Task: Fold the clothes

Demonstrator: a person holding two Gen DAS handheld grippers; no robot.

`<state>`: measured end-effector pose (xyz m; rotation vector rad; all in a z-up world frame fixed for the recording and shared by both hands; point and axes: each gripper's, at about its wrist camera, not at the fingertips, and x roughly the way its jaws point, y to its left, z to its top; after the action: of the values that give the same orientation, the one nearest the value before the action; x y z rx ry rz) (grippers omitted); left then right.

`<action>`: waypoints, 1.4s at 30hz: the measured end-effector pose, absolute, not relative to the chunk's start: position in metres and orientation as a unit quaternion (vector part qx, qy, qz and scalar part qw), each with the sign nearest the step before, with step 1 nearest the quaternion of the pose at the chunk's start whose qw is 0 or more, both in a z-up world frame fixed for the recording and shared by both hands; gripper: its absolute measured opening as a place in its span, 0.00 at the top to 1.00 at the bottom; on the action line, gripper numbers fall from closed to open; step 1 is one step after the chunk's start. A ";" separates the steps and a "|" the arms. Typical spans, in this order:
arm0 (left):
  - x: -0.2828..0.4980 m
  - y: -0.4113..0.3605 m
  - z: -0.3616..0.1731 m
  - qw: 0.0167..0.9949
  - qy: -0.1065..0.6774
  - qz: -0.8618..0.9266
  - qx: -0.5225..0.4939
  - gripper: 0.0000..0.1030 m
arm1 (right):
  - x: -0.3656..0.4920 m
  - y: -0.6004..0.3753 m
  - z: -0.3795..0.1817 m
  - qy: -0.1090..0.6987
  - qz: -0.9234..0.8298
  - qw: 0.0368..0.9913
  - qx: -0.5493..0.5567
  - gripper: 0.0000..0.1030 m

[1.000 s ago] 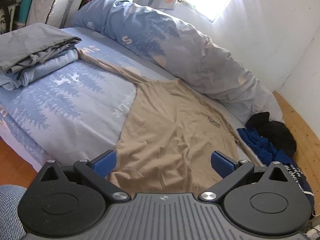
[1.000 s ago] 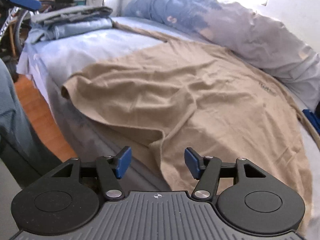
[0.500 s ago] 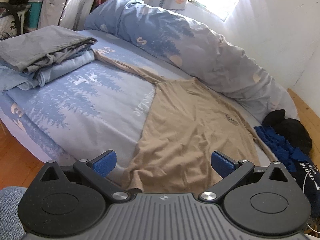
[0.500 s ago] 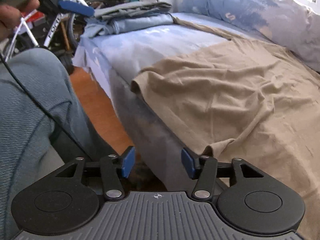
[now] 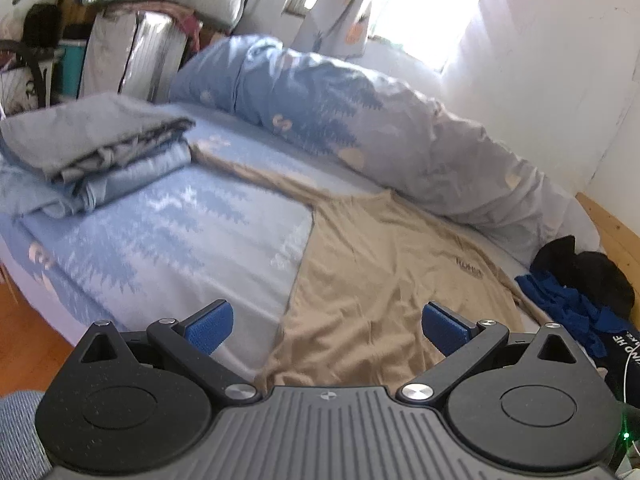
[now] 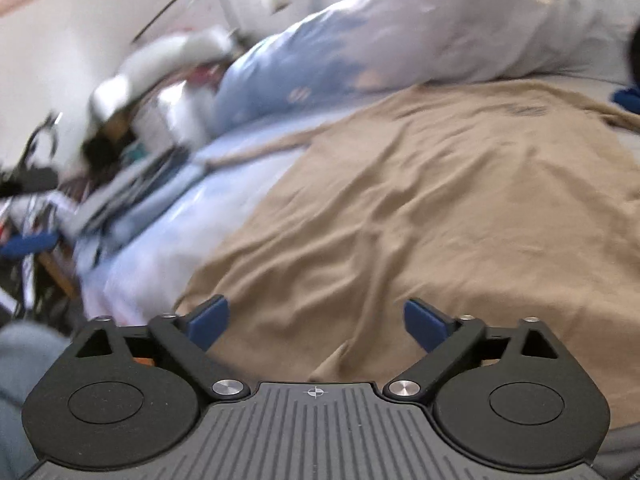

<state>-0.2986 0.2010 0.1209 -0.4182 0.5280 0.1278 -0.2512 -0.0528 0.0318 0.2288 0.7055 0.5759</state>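
Tan long-sleeve shirt (image 5: 384,280) lies spread flat on the bed (image 5: 168,232), front up, small dark chest logo (image 5: 469,267) toward 2 o'clock in the left wrist view. One sleeve (image 5: 248,172) stretches out toward 11 o'clock, ending just beside the folded grey and blue bedding stack (image 5: 96,160) at 10 o'clock. Rolled blue-grey tree-print duvet (image 5: 360,128) runs along the far side of the bed from 12 to 2 o'clock. Pile of black and dark blue clothes (image 5: 580,284) at 3 o'clock, near the shirt's other side.

Left hand-held gripper (image 5: 326,324): blue pads wide apart, holding nothing, above the shirt's near hem edge; the shirt's left side edge falls between the pads.

Right wrist view is motion-blurred. Right hand-held gripper (image 6: 316,322): pads spread apart, nothing between them but the cloth below, low over the wrinkled shirt (image 6: 440,208) near its hem; contact with the cloth cannot be told. A raised fold (image 6: 340,356) sits close between the pads at 6 o'clock. Duvet (image 6: 400,40) at 12 o'clock, blurred bedding stack (image 6: 132,196) at 9 o'clock.
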 end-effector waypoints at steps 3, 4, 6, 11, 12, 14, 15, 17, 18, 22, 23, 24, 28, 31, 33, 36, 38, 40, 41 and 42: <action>-0.292 0.207 0.126 0.941 0.249 0.080 -0.213 0.00 | -0.250 -0.056 0.028 0.331 0.264 0.898 0.118 0.01; -0.287 0.212 0.128 0.940 0.246 0.091 -0.216 0.00 | -0.250 -0.056 0.026 0.331 0.263 0.898 0.120 0.00; -0.276 0.221 0.131 0.937 0.241 0.112 -0.227 0.00 | -0.249 -0.057 0.023 0.329 0.261 0.899 0.123 0.00; -0.241 0.254 0.131 0.934 0.211 0.155 -0.243 0.00 | -0.246 -0.056 0.018 0.322 0.238 0.908 0.123 0.00; -0.233 0.263 0.127 0.930 0.209 0.162 -0.253 0.00 | -0.245 -0.057 0.018 0.323 0.236 0.907 0.127 0.00; -0.216 0.281 0.121 0.923 0.205 0.176 -0.275 0.00 | -0.242 -0.058 0.018 0.327 0.233 0.906 0.135 0.00; -0.209 0.289 0.117 0.919 0.204 0.183 -0.285 0.00 | -0.241 -0.059 0.017 0.328 0.232 0.905 0.139 0.00; -0.195 0.306 0.107 0.911 0.203 0.203 -0.298 0.00 | -0.240 -0.058 0.016 0.329 0.236 0.904 0.139 0.00; -0.188 0.315 0.101 0.906 0.204 0.213 -0.305 0.00 | -0.239 -0.057 0.015 0.330 0.237 0.903 0.138 0.00; -0.156 0.349 0.077 0.884 0.208 0.239 -0.344 0.00 | -0.236 -0.052 0.012 0.340 0.247 0.898 0.129 0.00; -0.146 0.357 0.071 0.879 0.211 0.240 -0.352 0.00 | -0.235 -0.049 0.011 0.342 0.253 0.896 0.127 0.00; -0.136 0.364 0.066 0.875 0.214 0.243 -0.359 0.00 | -0.234 -0.047 0.011 0.344 0.259 0.893 0.126 0.00; -0.094 0.392 0.047 0.863 0.214 0.241 -0.389 0.00 | -0.224 -0.038 0.015 0.353 0.285 0.881 0.132 0.00; -0.053 0.411 0.033 0.860 0.212 0.245 -0.394 0.00 | -0.216 -0.030 0.018 0.360 0.304 0.871 0.139 0.00; -0.026 0.422 0.021 0.855 0.218 0.257 -0.394 0.00 | -0.211 -0.027 0.024 0.362 0.315 0.865 0.143 0.00; 0.011 0.440 0.006 0.846 0.227 0.275 -0.396 0.00 | -0.204 -0.026 0.036 0.363 0.324 0.861 0.151 0.00; 0.032 0.448 -0.001 0.845 0.222 0.288 -0.392 0.00 | -0.197 -0.027 0.037 0.365 0.322 0.858 0.162 0.00; 0.051 0.452 -0.003 0.842 0.219 0.308 -0.385 0.00 | -0.191 -0.028 0.036 0.373 0.320 0.854 0.173 0.00; 0.059 0.454 -0.004 0.838 0.220 0.319 -0.384 0.00 | -0.189 -0.028 0.035 0.377 0.318 0.852 0.176 0.00; 0.067 0.454 -0.005 0.835 0.219 0.331 -0.382 0.00 | -0.187 -0.029 0.035 0.381 0.316 0.850 0.179 0.00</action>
<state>0.0672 0.4536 -0.0047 -0.8080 0.4630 0.7002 -0.1869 -0.0291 0.0345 0.3774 0.8021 0.6659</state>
